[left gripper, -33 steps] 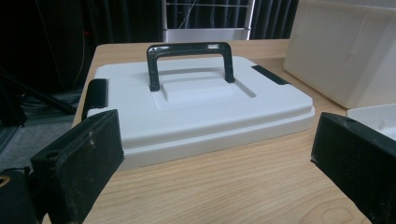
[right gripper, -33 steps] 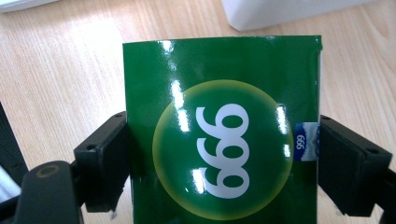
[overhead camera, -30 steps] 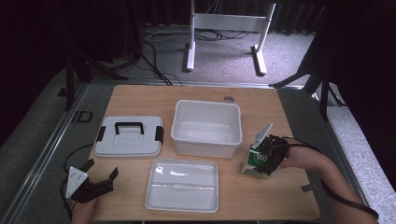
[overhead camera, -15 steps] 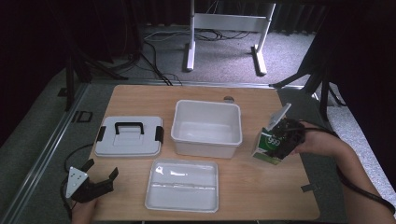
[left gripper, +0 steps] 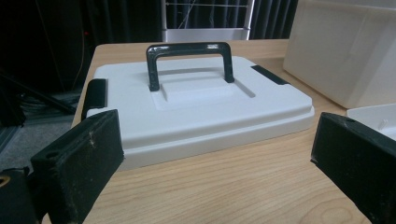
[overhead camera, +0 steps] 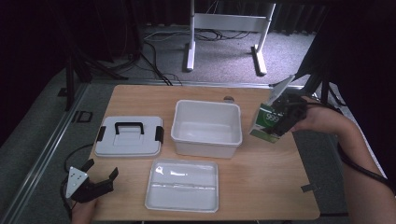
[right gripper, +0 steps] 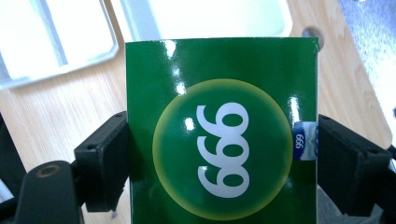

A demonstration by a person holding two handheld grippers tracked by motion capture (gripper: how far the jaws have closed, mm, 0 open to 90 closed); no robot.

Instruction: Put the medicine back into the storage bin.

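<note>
While carried: the right gripper clamps a green box.
Left gripper: jaws apart, idle.
Next, likely: lower into white bin.

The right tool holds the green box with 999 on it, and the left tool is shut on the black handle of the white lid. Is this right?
Not quite. The left tool is open and apart from the white plastic lid's black handle, as the left gripper view shows. The right tool does hold the green 999 box.

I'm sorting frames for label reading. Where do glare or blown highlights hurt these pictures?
Right gripper view: glare spots on the green box, digits still legible; the white bin behind is blown out. High view: dark surroundings, sheen on the shallow tray. Left gripper view: even light.
</note>
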